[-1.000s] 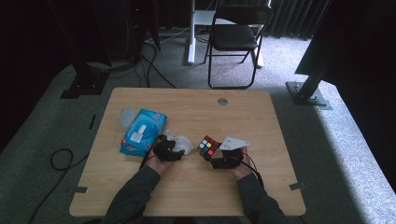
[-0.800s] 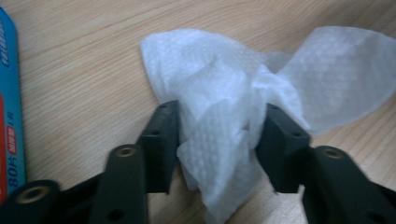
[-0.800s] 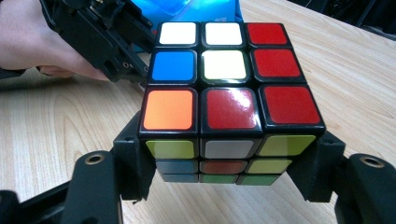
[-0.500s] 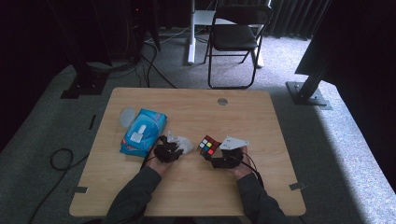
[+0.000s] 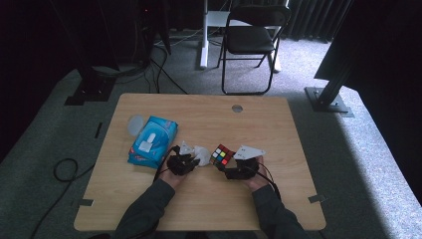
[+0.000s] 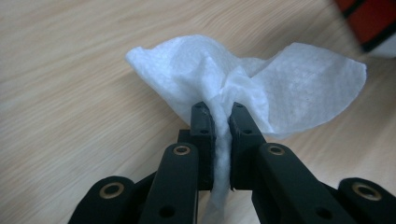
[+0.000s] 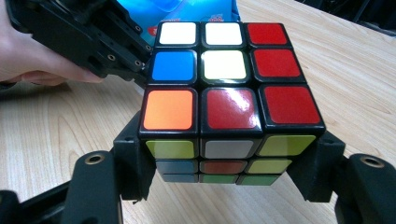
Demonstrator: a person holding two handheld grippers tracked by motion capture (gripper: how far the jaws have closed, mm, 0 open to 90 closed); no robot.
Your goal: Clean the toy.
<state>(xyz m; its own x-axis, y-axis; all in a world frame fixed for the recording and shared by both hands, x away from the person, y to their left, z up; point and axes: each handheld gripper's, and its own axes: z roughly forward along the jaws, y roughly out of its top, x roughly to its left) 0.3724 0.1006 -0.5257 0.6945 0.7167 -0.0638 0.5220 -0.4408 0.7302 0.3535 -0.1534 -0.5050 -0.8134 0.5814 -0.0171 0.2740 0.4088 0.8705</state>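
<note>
Pinching a crumpled white tissue (image 6: 243, 79) at frame centre, the left gripper (image 6: 222, 123) sits beside the right gripper (image 7: 229, 163), clamped on a multicoloured plastic puzzle cube (image 7: 224, 93)

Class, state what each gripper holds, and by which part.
The left gripper pinches a bunched fold of the white wipe. The right gripper clamps the puzzle cube by its two opposite lower sides.

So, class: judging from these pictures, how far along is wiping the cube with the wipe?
Done: a wipe is out of the pack and pinched in the left tool; the right tool clamps the cube by its sides. In hand: both are held close together above the table. Left: wipe and cube seem not yet touching, so the wiping probably has yet to begin.
</note>
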